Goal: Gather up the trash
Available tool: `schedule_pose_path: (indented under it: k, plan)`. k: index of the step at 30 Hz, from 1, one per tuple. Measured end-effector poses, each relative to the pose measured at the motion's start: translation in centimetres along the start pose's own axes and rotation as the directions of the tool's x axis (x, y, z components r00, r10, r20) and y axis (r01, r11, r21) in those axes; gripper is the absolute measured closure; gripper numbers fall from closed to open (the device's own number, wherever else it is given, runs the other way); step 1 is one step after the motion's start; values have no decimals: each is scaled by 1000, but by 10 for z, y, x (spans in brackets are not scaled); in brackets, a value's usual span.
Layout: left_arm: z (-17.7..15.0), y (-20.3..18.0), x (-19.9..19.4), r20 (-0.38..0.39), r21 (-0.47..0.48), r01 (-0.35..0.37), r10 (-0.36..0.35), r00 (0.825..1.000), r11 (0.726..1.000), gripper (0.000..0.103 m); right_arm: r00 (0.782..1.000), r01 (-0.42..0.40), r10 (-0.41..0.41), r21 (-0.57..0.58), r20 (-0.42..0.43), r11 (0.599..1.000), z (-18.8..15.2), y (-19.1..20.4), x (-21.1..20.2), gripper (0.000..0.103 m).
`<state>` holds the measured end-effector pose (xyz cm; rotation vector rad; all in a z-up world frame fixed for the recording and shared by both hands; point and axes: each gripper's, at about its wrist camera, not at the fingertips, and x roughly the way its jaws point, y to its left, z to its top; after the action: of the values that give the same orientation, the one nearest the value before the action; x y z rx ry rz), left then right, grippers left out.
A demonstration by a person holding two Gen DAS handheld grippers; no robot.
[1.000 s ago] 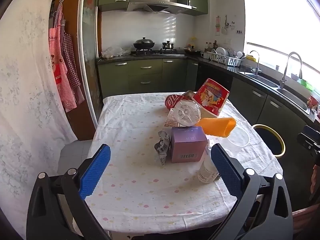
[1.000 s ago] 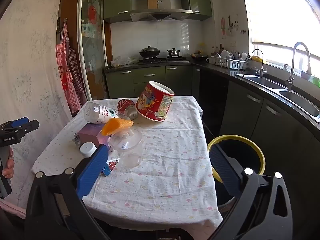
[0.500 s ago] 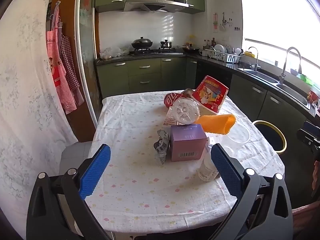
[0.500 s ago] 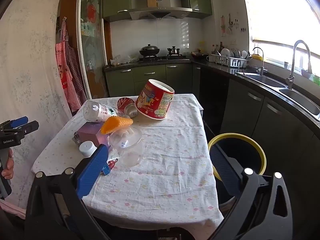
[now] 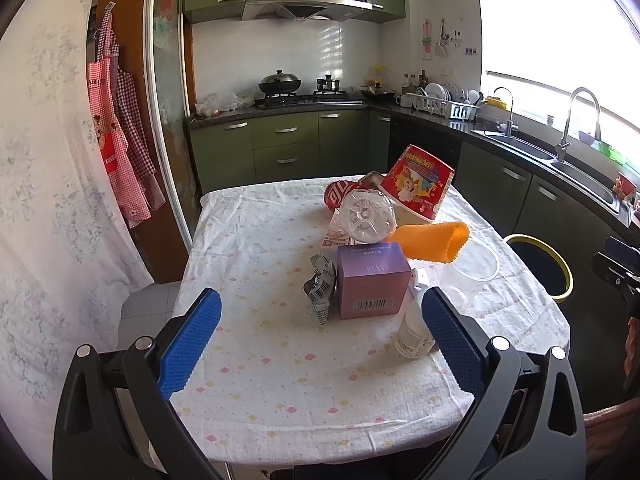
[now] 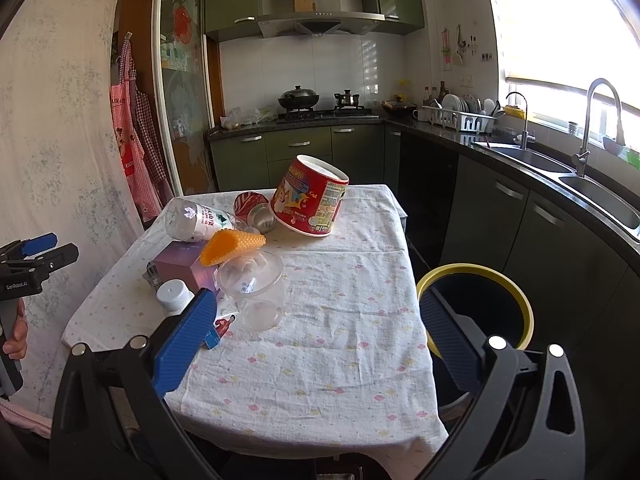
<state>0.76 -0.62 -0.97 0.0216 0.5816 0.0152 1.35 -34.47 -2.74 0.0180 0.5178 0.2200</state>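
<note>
Trash lies clustered on the cloth-covered table [image 5: 280, 360]: a purple box [image 5: 372, 280], a silver wrapper [image 5: 320, 292], a small white bottle [image 5: 412, 332], an orange foam sleeve [image 5: 436, 240], a clear plastic cup [image 6: 252, 284], a plastic bottle on its side [image 6: 196, 220], a red can [image 6: 246, 202] and a tipped red noodle tub [image 6: 310, 200]. My left gripper [image 5: 319, 300] hangs open over the near edge, short of the box. At another side of the table my right gripper [image 6: 317, 300] is open too, holding nothing.
A black bin with a yellow rim [image 6: 476, 270] stands on the floor between the table and the dark green counter with its sink [image 6: 592, 192]. Aprons [image 5: 120, 152] hang left of the table. A hand [image 6: 16, 340] holds the left gripper's handle.
Both views have shifted only slightly, as the grippers drift a little. Nothing on the table has moved and both grippers stay open.
</note>
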Motion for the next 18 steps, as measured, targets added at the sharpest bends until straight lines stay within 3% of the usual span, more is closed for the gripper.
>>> schedule_pose_path:
  k: [18]
  plan:
    - [-1, -2, 2, -5, 11, 4, -3, 1000, 1000, 4, 1000, -2, 2, 5, -12, 1000, -4, 1, 7, 6]
